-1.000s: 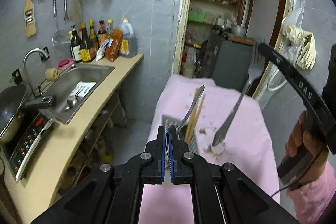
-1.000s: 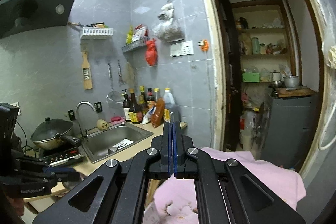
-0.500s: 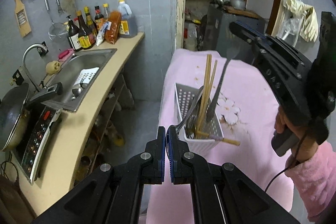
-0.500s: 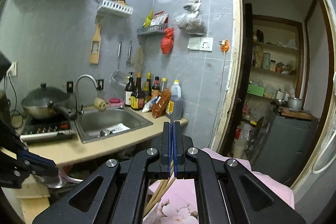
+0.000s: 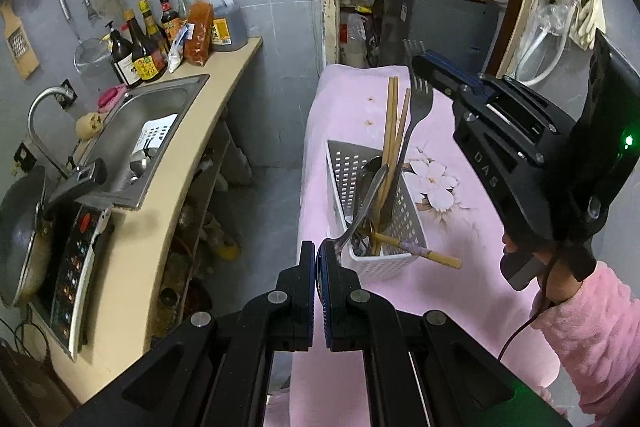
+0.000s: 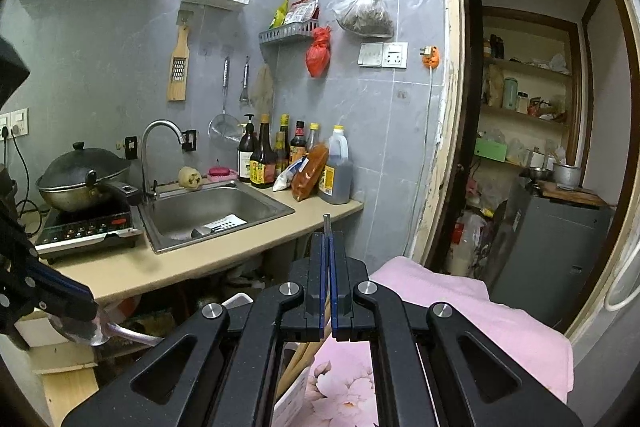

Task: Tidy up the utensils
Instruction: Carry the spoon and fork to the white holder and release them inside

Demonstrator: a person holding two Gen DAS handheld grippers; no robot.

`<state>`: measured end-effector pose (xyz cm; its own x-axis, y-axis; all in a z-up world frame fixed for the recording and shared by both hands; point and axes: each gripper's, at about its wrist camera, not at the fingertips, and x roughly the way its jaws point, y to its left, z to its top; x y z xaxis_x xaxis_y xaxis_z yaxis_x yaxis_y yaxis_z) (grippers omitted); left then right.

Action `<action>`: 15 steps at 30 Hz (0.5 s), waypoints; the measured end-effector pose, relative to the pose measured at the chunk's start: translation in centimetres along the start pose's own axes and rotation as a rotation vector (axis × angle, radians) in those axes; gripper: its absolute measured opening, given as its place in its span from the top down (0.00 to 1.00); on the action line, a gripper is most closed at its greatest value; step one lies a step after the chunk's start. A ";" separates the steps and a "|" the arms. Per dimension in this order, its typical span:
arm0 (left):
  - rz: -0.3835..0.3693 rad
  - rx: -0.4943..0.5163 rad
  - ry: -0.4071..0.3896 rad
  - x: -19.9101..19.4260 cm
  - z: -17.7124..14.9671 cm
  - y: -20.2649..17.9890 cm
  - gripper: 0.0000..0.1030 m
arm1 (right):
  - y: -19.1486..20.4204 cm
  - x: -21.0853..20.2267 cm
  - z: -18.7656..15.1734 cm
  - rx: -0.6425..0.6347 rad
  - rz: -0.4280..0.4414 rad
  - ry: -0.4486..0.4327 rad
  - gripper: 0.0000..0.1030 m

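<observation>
A white perforated basket (image 5: 400, 227) stands on the pink flowered cloth (image 5: 472, 259). It holds chopsticks (image 5: 394, 131) and spoons, and one chopstick (image 5: 416, 251) lies across its front rim. My left gripper (image 5: 318, 251) is shut on a metal spoon (image 5: 360, 215), whose far end reaches into the basket. From the right wrist view the same gripper (image 6: 80, 301) grips the spoon (image 6: 120, 333) at lower left. My right gripper (image 5: 420, 61) is shut on the head of a fork (image 5: 420, 107), whose handle runs down into the basket. A thin metal edge shows between the right gripper's (image 6: 329, 239) shut fingers.
Left of the table runs a beige counter with a steel sink (image 5: 152, 131), sauce bottles (image 5: 144, 43) and an induction cooker (image 5: 76, 239) with a wok. A narrow strip of floor (image 5: 260, 219) separates counter and table. A hand in a pink sleeve (image 5: 580, 327) holds the right gripper.
The right gripper has come down and nearer with the fork, so its handle now stands inside the basket. The left view has tilted downward, with the basket closer.
</observation>
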<state>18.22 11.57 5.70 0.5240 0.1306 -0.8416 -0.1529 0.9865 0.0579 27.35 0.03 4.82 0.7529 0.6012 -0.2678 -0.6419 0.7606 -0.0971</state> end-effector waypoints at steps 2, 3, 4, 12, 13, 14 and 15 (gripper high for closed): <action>-0.003 0.006 0.006 0.1 0.2 -0.2 0.96 | 0.0 0.2 -0.2 -0.001 0.005 0.005 0.98; -0.005 0.009 0.009 0.2 0.3 -0.2 0.96 | -0.1 0.2 -0.1 -0.003 0.007 0.008 0.98; -0.006 0.011 0.013 0.3 0.4 -0.3 0.96 | -0.1 0.3 -0.2 -0.004 0.011 0.012 0.98; 0.004 0.029 0.032 0.5 0.7 -0.3 0.96 | -0.2 0.9 -0.6 -0.005 0.026 0.035 0.98; 0.006 0.027 0.034 0.5 0.7 -0.3 0.96 | -0.2 1.0 -0.7 -0.006 0.029 0.037 0.98; 0.007 0.027 0.036 0.6 0.8 -0.2 0.96 | -0.1 1.0 -0.8 -0.009 0.032 0.040 0.98; 0.008 0.027 0.039 0.7 0.8 -0.2 0.96 | -0.1 1.1 -0.8 -0.011 0.036 0.042 0.98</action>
<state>19.28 11.58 5.58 0.4897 0.1352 -0.8614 -0.1342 0.9878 0.0787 28.12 0.41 3.78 0.7225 0.6171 -0.3117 -0.6703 0.7357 -0.0971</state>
